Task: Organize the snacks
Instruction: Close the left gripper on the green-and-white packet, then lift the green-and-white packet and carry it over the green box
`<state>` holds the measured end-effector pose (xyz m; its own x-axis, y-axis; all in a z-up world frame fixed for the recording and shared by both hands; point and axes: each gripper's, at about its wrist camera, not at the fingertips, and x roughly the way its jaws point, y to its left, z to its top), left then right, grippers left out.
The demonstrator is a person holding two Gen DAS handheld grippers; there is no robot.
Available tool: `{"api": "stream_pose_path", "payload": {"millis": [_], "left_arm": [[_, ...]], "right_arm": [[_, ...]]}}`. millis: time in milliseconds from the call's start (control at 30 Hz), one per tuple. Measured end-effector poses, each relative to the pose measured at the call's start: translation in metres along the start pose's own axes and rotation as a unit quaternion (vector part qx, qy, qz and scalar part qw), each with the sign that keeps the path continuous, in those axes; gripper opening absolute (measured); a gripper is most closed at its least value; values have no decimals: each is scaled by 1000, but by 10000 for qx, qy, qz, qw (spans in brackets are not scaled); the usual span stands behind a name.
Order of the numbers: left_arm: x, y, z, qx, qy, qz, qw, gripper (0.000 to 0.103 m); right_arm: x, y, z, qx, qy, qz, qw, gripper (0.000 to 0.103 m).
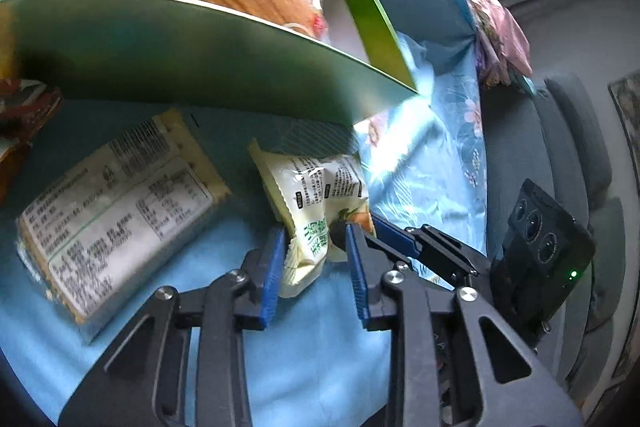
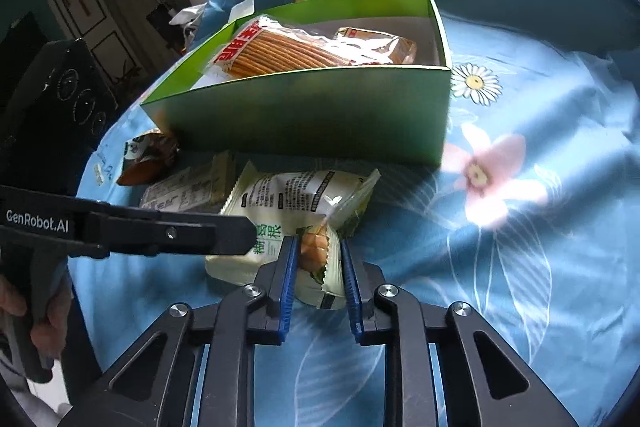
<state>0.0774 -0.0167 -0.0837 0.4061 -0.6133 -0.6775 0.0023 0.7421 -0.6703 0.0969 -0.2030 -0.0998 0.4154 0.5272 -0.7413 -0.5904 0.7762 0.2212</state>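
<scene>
The green box point(image 2: 320, 107) stands as a wall just behind the pale snack packet point(image 2: 296, 199), its front face closing off any way forward, and only its open top gives room from above, though a cracker pack point(image 2: 280, 51) fills much of the inside. To the left the way is crowded by a flat biscuit pack point(image 1: 116, 211), a brown packet point(image 2: 148, 155) and the left gripper point(image 1: 316, 255) lying across. To the right the flowered blue cloth point(image 2: 520, 207) lies bare beside the box.

Biscuit packs point(image 2: 288, 53) lie in the box point(image 2: 320, 107); pouch point(image 2: 296, 199) before it.
</scene>
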Motion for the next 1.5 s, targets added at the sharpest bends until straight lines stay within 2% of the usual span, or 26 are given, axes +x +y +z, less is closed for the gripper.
{"api": "stream_pose_path", "payload": {"millis": [300, 467, 667, 833, 1067, 1200, 1500], "left_arm": [[-23, -20, -18, 385, -188, -23, 9991, 28], [-39, -29, -9, 532, -457, -35, 9975, 28], [-56, -30, 17, 623, -741, 24, 9953, 28], [-61, -24, 43, 654, -906, 118, 9937, 29], [-62, -12, 82, 646, -998, 361, 9922, 29], [-56, 1, 98, 538, -971, 552, 9923, 29], [-45, 18, 112, 413, -889, 824, 9918, 30]], "right_arm": [[-38, 21, -15, 17, -358, 7, 9994, 23], [-53, 36, 1, -187, -602, -30, 9980, 23], [-53, 50, 33, -386, -838, -48, 9957, 23], [-43, 57, 64, -497, -973, -91, 9940, 23], [-19, 53, 105, -342, -1087, 43, 9935, 23], [3, 51, 118, -320, -964, 30, 9948, 23], [36, 47, 133, -258, -740, -129, 9968, 23]]}}
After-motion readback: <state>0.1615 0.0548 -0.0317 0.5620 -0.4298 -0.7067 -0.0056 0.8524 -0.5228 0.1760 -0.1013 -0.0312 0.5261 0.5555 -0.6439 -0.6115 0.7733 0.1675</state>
